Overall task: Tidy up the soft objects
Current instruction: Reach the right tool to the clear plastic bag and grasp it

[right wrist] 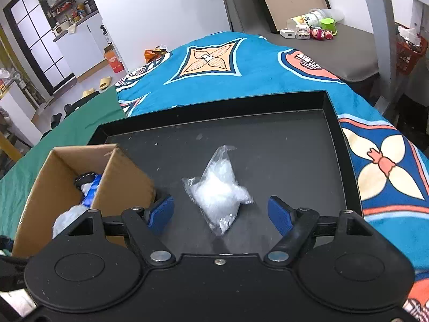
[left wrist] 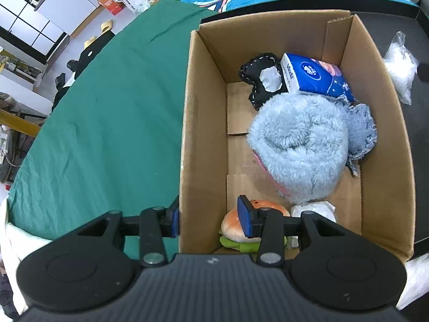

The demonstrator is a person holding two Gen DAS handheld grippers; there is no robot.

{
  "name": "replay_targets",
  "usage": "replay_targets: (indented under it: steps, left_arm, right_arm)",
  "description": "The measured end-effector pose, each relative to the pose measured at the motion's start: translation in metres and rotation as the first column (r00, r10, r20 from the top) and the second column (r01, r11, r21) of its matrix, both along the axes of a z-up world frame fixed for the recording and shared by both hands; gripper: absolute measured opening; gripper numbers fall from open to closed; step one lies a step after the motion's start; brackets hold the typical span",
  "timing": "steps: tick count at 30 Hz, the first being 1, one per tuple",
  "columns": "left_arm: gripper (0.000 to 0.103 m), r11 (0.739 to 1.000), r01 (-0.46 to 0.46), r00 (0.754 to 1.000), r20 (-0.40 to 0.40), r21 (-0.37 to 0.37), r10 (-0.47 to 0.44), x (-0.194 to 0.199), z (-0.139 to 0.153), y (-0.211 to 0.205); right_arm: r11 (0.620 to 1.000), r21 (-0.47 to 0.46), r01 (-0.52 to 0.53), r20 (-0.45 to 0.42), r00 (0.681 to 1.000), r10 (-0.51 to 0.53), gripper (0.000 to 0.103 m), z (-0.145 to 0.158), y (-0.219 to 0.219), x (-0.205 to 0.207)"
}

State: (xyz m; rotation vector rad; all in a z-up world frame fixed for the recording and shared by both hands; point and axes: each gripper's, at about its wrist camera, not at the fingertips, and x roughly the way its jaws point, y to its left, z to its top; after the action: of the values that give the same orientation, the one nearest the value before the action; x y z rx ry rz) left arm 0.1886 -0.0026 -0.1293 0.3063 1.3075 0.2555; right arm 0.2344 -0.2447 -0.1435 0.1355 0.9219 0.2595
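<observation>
A cardboard box (left wrist: 203,139) holds a fluffy blue roll (left wrist: 300,147), a blue tissue pack (left wrist: 316,76), a black stitched cushion (left wrist: 257,77), denim cloth (left wrist: 360,128), a burger plush (left wrist: 236,225) and a white bundle (left wrist: 316,209). My left gripper (left wrist: 211,218) is open, its jaws either side of the box's left wall near the front. A clear bag of white stuffing (right wrist: 218,191) lies on the black tray (right wrist: 295,147). My right gripper (right wrist: 221,214) is open just above the bag's near end. The bag also shows in the left wrist view (left wrist: 400,65).
The box (right wrist: 80,177) stands at the tray's left edge, half on a green cloth (left wrist: 102,123). A patterned teal blanket (right wrist: 241,61) lies beyond and right of the tray. A grey table with toys (right wrist: 321,30) stands behind.
</observation>
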Motion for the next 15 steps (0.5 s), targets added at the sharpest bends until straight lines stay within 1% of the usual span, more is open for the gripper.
replay_targets:
  steps: [5,12,14,15]
  left_arm:
    - [0.045,1.000,-0.002,1.000,-0.016,0.017,0.002,0.004,-0.004,-0.004]
    - [0.047,0.999,-0.009,0.999,-0.034,0.033,0.010,0.010,-0.008,-0.005]
    - [0.047,0.999,-0.010,0.999,-0.036,0.035,0.012,0.011,-0.008,-0.004]
    - [0.047,0.999,-0.011,0.999,-0.037,0.036,0.012,0.011,-0.009,-0.004]
  right_arm:
    - [1.000,-0.013,-0.008,-0.009,1.000,0.007,0.077,-0.009,0.001,0.016]
    - [0.998,-0.052,-0.027,-0.016,1.000,0.026,0.076,-0.020,0.007,0.031]
    - [0.998,-0.060,-0.035,-0.024,0.999,0.033,0.074,-0.023,0.009,0.032]
    - [0.997,-0.062,-0.042,-0.033,0.999,0.040,0.069,-0.025,0.009,0.033]
